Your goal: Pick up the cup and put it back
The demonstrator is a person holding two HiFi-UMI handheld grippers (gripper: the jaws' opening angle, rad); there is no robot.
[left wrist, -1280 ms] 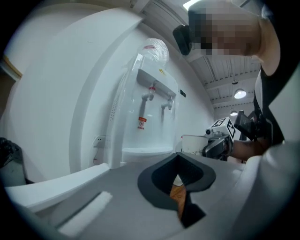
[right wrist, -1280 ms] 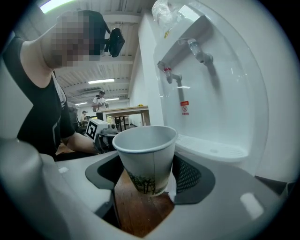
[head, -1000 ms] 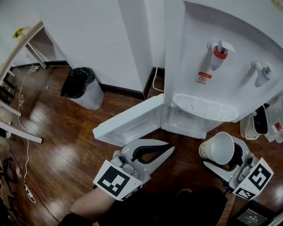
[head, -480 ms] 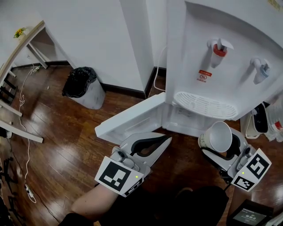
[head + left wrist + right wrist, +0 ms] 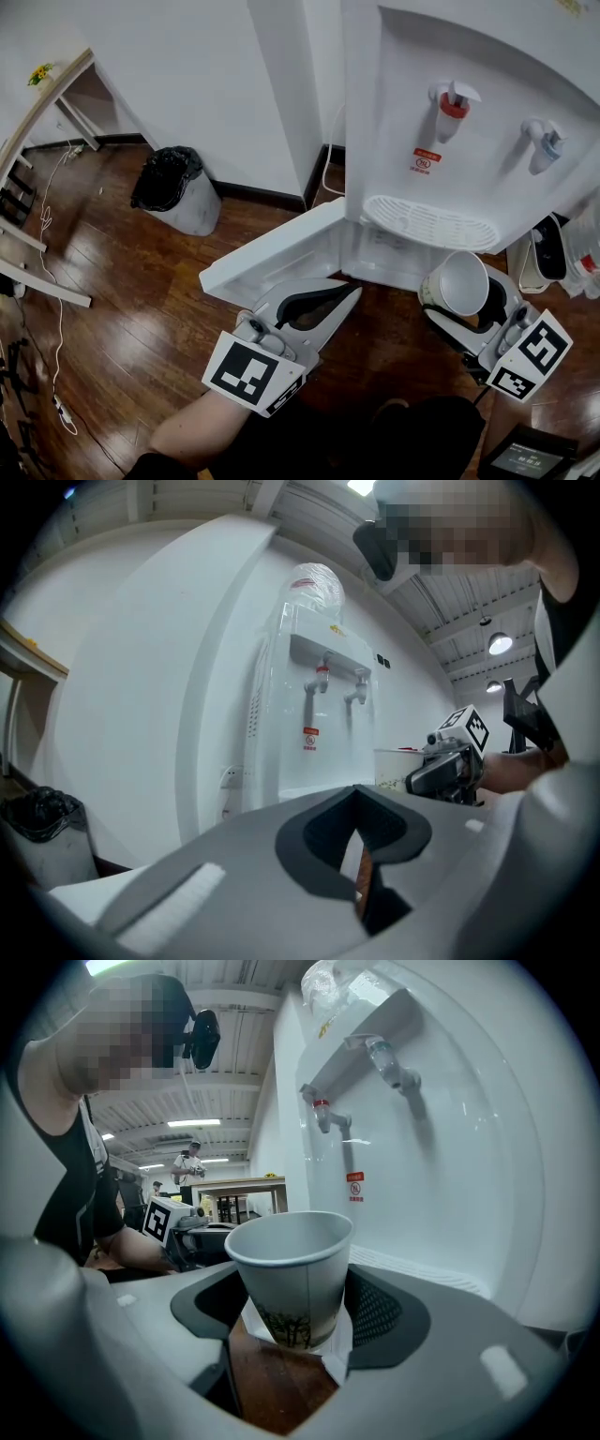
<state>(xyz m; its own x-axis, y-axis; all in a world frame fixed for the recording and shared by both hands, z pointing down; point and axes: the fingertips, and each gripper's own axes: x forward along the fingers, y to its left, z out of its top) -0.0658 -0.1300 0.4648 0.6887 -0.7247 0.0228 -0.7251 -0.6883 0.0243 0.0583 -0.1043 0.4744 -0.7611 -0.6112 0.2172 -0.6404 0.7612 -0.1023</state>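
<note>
The right tongs are gripping a white paper cup, mouth upward, with a water dispenser just ahead of them; the left tongs, closed and empty, are hovering alongside.

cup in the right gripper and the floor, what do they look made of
Cup: probably paper, matte white, going by the rolled rim, a vertical side seam and a dark print near the base. Floor: wood or wood-look laminate, dark brown and glossy, with plank lines and bright reflections. Which of the two it is cannot be told.
</note>
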